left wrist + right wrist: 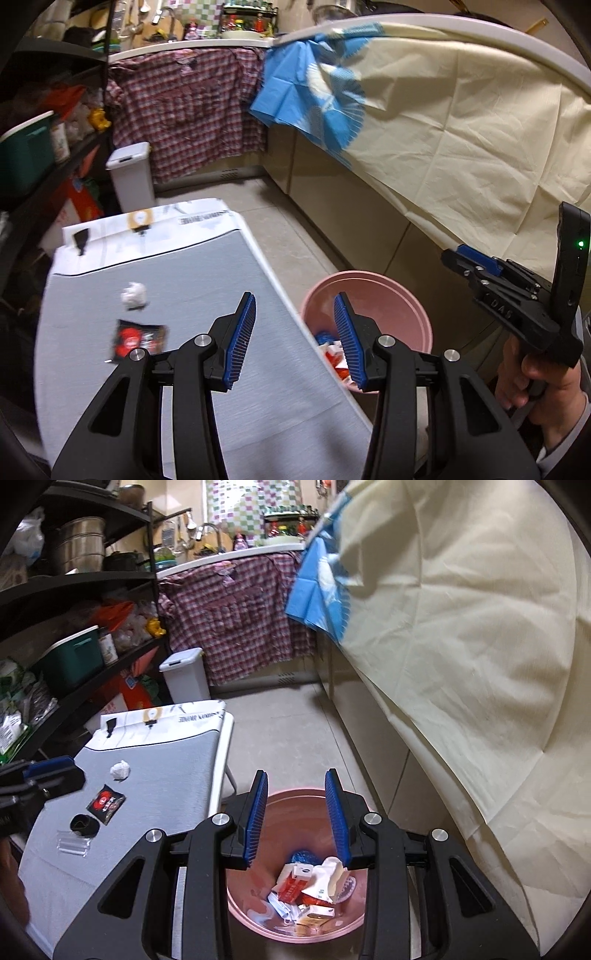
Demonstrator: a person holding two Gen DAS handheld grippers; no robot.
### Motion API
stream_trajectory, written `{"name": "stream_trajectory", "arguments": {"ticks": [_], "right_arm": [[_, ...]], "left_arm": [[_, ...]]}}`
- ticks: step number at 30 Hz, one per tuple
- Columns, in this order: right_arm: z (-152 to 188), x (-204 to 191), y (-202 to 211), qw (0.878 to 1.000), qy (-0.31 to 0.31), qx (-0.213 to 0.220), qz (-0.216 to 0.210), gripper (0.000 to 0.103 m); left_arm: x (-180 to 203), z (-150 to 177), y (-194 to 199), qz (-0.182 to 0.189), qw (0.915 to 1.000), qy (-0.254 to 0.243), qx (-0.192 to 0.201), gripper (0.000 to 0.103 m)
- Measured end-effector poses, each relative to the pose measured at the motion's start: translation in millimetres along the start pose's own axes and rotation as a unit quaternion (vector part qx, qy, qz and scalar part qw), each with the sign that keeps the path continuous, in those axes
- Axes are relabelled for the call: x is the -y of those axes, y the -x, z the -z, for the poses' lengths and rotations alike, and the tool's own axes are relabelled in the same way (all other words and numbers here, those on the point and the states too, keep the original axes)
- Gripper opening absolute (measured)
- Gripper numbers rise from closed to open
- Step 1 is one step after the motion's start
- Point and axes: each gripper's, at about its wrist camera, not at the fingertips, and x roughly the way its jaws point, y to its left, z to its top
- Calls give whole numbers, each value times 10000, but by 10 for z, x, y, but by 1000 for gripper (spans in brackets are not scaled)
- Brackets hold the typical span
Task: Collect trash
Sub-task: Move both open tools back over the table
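Collection is partly done. The pink bin (295, 928) stands on the floor just right of the table (159, 775) and already holds a heap of cartons, wrappers and a blue item. Four pieces remain on the table's grey cover: a crumpled white tissue (120, 770) toward the far end, a black-and-red wrapper (105, 803) nearer, then a small black cup-like piece (84, 825) and a clear plastic piece (73, 845) nearest the left edge.

The left gripper (295, 334) hangs over the table's right edge, jaws apart and empty, the wrapper (138, 338) and tissue (133, 295) to its left. The right gripper (297, 814) hangs above the bin, jaws apart, nothing between them. By this reading, the next step is a reach back to the table for one of the remaining pieces.

The table is low and narrow, with a printed white sheet (162, 716) at its far end. The room is a tight kitchen: dark shelving (74, 579) crowded with containers on the left, a lidded white bin (184, 672) beyond the table, a plaid cloth (236, 613) hung under the far counter, and a cream sheet (461, 646) draped along the right.
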Motion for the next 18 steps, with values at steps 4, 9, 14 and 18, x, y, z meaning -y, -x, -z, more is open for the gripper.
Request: {"name": "stream_trajectory", "arguments": {"ticks": [4, 9, 14, 18], "right_arm": [[-2, -139, 99, 9997, 79, 82, -211, 33], [23, -332, 173, 9987, 91, 86, -501, 32], [58, -593, 244, 9968, 125, 125, -779, 31], [79, -824, 224, 9948, 199, 83, -996, 28]], "left_arm": [[-377, 81, 238, -109, 9999, 98, 13, 42], [-838, 172, 474, -365, 9992, 129, 22, 39], [-1321, 260, 675, -524, 9984, 197, 29, 38], [-1610, 387, 701, -759, 9965, 364, -10, 38]]}}
